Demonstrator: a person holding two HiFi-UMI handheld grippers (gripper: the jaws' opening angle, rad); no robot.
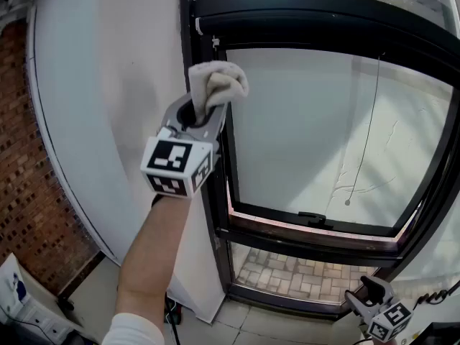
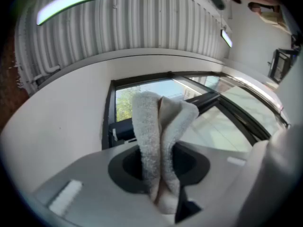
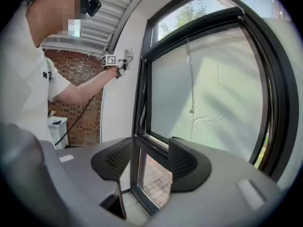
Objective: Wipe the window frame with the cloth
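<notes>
One arm (image 1: 154,243) raised, left gripper (image 1: 205,115) pinching cloth (image 1: 218,85) beside frame (image 1: 323,16).

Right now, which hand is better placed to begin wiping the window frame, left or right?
Left. The left tongs are shut on the cloth and held high beside the dark upright of the window frame. The right tongs hang low, open and empty, so they would probably need the cloth first.

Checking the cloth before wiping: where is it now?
The cloth is clamped in the left gripper, held up in the head view's upper middle, by the left upright of the window frame.
</notes>
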